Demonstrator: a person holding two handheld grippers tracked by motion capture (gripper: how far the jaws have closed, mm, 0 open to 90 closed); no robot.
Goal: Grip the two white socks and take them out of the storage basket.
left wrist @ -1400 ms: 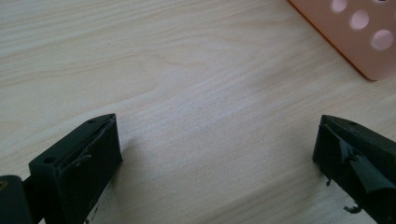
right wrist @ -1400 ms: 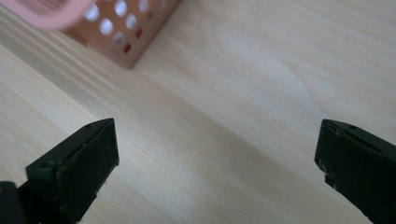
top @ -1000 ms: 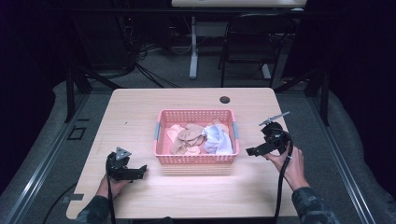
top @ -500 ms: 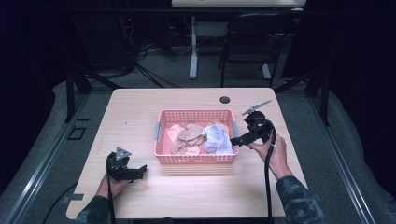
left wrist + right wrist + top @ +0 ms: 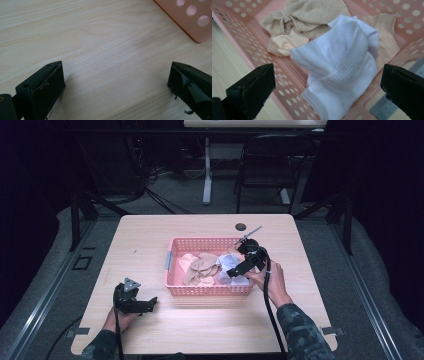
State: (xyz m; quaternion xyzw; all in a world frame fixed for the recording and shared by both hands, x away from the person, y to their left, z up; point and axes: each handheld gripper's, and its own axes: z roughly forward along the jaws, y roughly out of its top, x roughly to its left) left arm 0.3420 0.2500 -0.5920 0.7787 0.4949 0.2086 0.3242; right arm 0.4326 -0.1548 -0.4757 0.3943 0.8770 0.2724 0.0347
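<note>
Camouflage-patterned sleeves [image 5: 300, 332] are worn on both forearms. Black grippers are seen: the left gripper [image 5: 150, 303] topped by a grey three-cornered plate, the right gripper [image 5: 234, 271] trailed by a black cable.

I've got the right gripper [image 5: 231, 271] hanging over the right end of the pink basket [image 5: 172, 270], above the white cloth [image 5: 226, 275]. My left gripper [image 5: 150, 302] sits on the table [image 5: 300, 250], off the basket's front-left corner.

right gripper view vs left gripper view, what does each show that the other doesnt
Right gripper view alone: a white sock and tan socks lying inside the pink basket, framed by the open right gripper.

Left gripper view alone: the open left gripper low over bare table, with nothing between its jaws.

Both: a part of the basket, the wooden tabletop and a pair of black jaws spread wide.
</note>
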